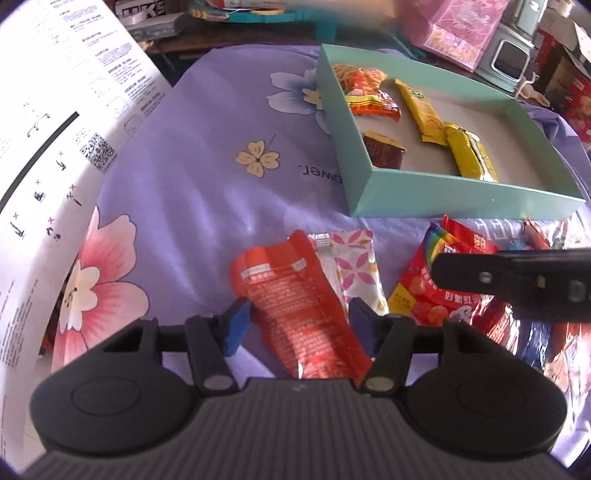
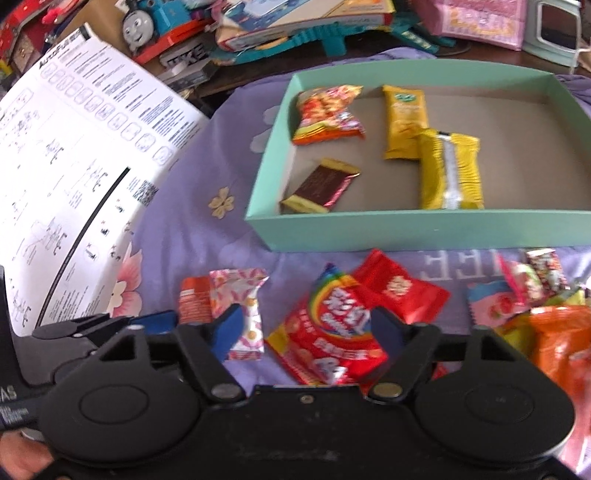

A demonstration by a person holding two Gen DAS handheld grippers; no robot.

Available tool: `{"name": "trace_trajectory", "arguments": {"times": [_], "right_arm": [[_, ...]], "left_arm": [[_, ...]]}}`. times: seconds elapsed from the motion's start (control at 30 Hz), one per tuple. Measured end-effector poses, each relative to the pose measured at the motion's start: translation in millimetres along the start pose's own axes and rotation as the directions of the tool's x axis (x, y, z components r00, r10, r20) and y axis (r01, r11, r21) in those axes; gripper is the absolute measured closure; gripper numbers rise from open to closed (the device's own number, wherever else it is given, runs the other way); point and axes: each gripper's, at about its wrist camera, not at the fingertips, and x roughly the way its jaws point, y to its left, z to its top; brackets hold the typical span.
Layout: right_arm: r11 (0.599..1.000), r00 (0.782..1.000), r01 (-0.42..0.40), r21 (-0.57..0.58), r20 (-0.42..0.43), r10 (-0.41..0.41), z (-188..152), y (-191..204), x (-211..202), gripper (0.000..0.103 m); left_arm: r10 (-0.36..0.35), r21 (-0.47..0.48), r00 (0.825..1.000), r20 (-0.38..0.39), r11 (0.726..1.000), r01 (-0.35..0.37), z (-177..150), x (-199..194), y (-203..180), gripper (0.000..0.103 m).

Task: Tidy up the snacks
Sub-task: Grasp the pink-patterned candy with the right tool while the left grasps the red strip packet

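A shallow teal box lies on the purple flowered cloth and holds several snack packets: two yellow, one orange-red, one brown. My left gripper is open, its blue pads on either side of a long orange-red packet that lies on the cloth. A pink-flowered white packet lies just to its right. My right gripper is open over a red rainbow packet. The right gripper's side also shows in the left wrist view.
A large white printed box stands at the left. More loose packets lie at the right, in front of the teal box. Toys and boxes crowd the far edge.
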Motion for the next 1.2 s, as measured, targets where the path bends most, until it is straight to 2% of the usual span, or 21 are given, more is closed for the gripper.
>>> {"name": "trace_trajectory", "arguments": {"times": [0.07,0.17,0.23,0.3,0.37,0.63,0.73,0.77,1.0,1.2], "right_arm": [[1.000,1.000,-0.007,-0.018,-0.013,0.007,0.5,7.3,5.6,0.038],[0.999,0.999,-0.017,-0.045,-0.032,0.016,1.3,19.2,13.3,0.039],[0.998,0.999,-0.021,-0.065,-0.042,0.018,2.3,28.8,20.9,0.039],[0.997,0.998,-0.025,-0.079,-0.055,0.020,2.9,37.8,28.7,0.039],[0.996,0.997,-0.026,-0.089,-0.068,0.020,4.2,46.0,36.3,0.039],[0.991,0.996,-0.020,-0.133,-0.091,0.007,7.8,74.5,62.6,0.039],[0.989,0.995,-0.023,-0.146,-0.098,0.009,8.0,79.3,70.0,0.041],[0.989,0.995,-0.022,-0.148,-0.099,0.008,8.2,80.2,72.2,0.045],[0.982,0.996,0.013,-0.187,-0.084,-0.029,7.4,81.0,75.2,0.055],[0.989,0.996,0.023,-0.146,-0.086,-0.035,7.7,58.6,68.6,0.056]], "left_arm": [[0.012,-0.005,1.000,0.004,1.000,-0.012,-2.9,-1.1,7.6,0.044],[0.037,-0.022,0.999,-0.004,0.999,-0.037,-6.9,-1.1,21.9,0.042],[0.013,-0.039,1.000,-0.007,0.999,-0.013,-8.7,-1.4,31.3,0.046],[0.003,-0.038,1.000,0.001,0.999,-0.003,-10.0,-3.0,36.0,0.060],[0.000,-0.032,1.000,0.009,0.999,0.000,-10.0,-4.2,39.6,0.066],[-0.042,-0.058,0.999,0.019,0.997,0.043,-8.4,-2.2,60.4,0.065],[-0.056,-0.049,0.998,0.020,0.997,0.057,-9.6,-1.8,63.6,0.065],[-0.059,-0.046,0.998,0.020,0.997,0.060,-9.9,-1.5,64.3,0.064],[-0.026,0.001,0.999,0.019,1.000,0.026,-8.1,1.5,51.6,0.056],[-0.006,0.024,1.000,0.016,1.000,0.006,-6.3,3.9,42.6,0.055]]}}
